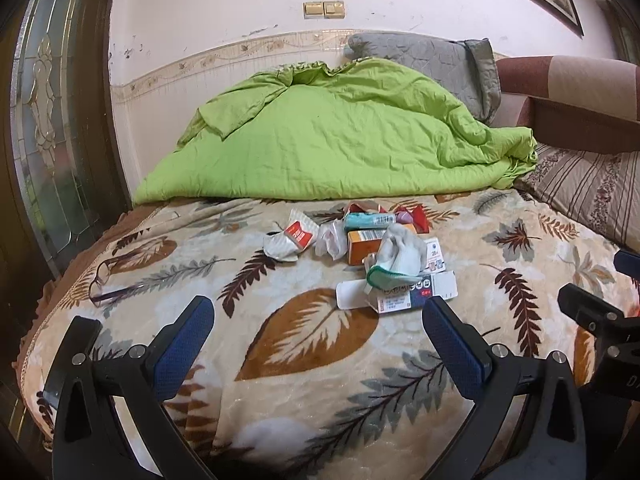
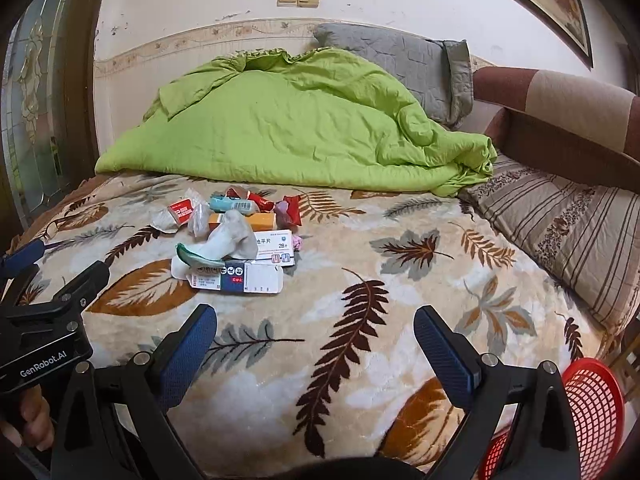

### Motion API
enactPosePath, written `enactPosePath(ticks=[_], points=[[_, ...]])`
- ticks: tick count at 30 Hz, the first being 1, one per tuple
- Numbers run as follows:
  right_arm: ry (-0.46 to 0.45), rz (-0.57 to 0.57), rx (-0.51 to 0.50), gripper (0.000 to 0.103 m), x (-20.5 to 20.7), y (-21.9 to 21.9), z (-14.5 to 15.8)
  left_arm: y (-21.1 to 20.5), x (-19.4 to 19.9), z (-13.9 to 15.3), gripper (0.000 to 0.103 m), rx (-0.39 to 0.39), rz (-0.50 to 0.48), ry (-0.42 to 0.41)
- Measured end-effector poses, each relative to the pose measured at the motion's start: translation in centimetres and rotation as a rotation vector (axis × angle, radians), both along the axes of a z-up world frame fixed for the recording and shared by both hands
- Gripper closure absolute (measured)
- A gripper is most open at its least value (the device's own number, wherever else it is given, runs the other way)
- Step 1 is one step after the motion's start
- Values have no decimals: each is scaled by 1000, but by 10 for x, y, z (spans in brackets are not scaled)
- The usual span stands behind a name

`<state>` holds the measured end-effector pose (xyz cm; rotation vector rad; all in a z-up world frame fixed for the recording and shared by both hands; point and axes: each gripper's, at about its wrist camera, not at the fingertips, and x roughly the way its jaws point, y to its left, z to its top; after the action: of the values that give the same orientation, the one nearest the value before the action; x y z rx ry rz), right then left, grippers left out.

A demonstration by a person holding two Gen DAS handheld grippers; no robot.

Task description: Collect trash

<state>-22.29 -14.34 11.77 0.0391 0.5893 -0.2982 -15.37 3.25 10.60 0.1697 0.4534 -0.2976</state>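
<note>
A leaf-patterned blanket (image 1: 312,344) covers the bed, with a green quilt (image 1: 340,136) bunched against the wall. The left gripper (image 1: 320,316) and right gripper (image 2: 316,328) both hover spread wide and empty, just short of the trash pile (image 2: 236,236), which lies ahead of the right fingers and to their left. A red basket (image 2: 592,404) sits beside the right finger. The flattened box (image 2: 240,278) lies nearest; I'd take it first, pinching an edge, since flat card on plush resists lifting.
</note>
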Motion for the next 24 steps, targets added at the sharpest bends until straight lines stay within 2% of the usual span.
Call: enactPosePath(ticks=[18,21,24], points=[[15,3,4,3,-1,3,1,3,-1,1,0,-4,6,12],[25,16,54,3,2,-3,0,5,3,3,0,-9,6,26],[45,51,113,4,12,-10,-3,8,16,1,0,-13,-3,93]])
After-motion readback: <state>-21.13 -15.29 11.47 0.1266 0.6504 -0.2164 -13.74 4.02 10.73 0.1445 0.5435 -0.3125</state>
